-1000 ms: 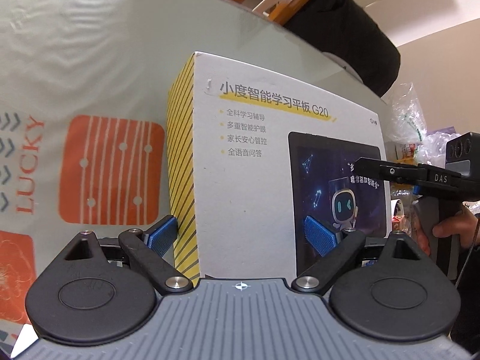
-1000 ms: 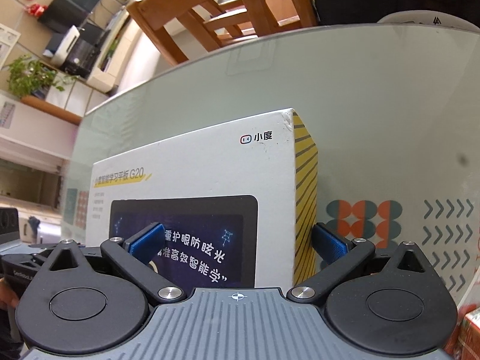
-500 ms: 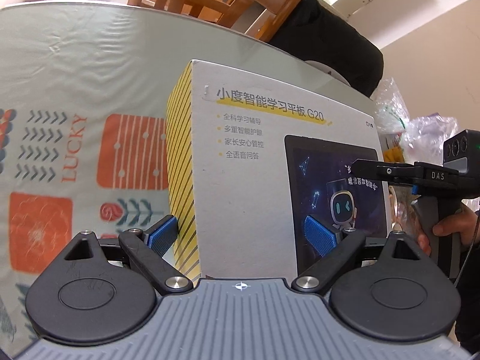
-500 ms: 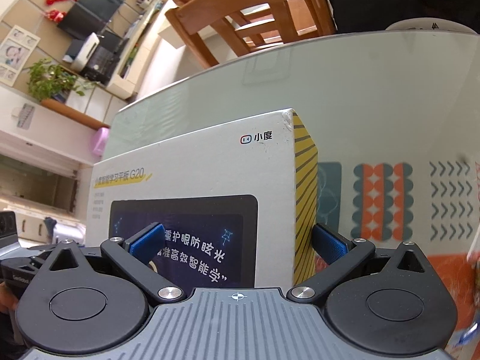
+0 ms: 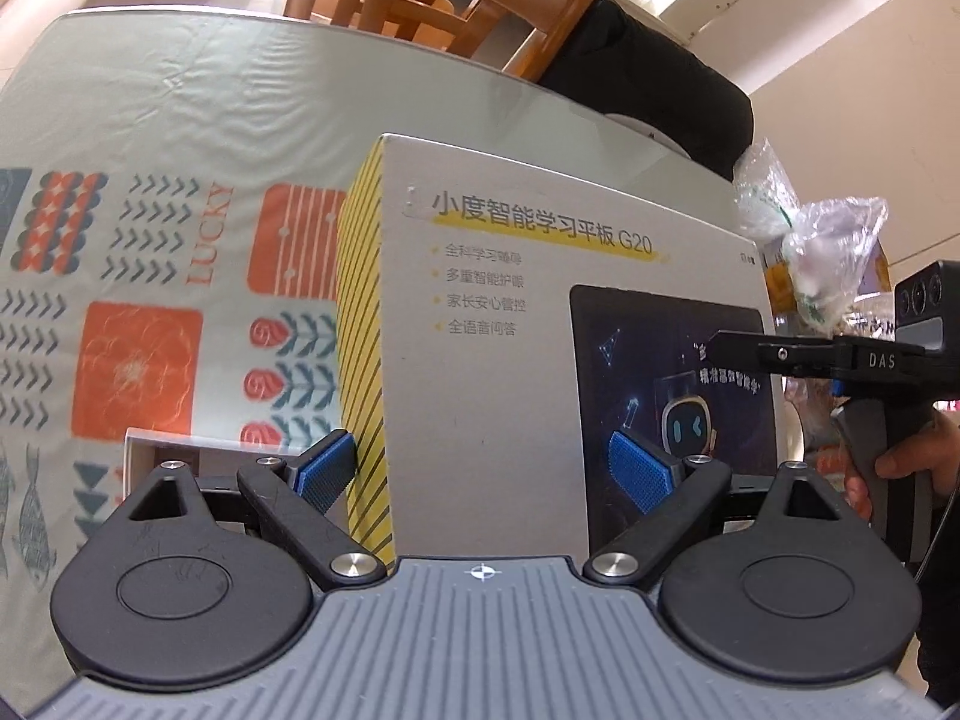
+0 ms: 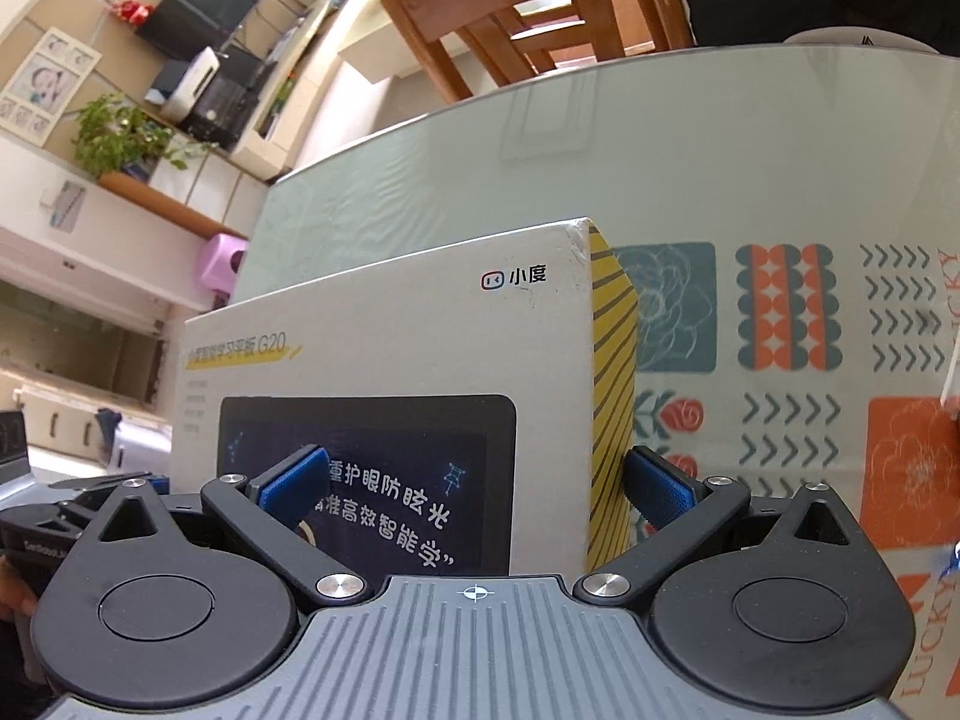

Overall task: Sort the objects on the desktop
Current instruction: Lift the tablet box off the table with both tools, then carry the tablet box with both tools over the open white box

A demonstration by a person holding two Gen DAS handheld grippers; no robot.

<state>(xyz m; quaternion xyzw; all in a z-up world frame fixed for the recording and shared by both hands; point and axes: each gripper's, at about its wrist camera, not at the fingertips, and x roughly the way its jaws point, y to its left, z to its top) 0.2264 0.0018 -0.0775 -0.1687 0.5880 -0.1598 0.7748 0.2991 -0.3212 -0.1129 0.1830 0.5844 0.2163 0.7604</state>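
Gripping tablet box [image 5: 510, 360]: both claws

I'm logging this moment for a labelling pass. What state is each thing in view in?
White and yellow-striped cardboard tablet box: closed, gripped at both ends over the table.
Left hand-held gripper: shut on the box's striped left end.
Right hand-held gripper: shut on the box's striped right end.
Patterned tablecloth under clear cover: spread flat, slightly wrinkled.
Clear plastic bags: crumpled, beyond the box.
Wooden chair: upright at the far edge.
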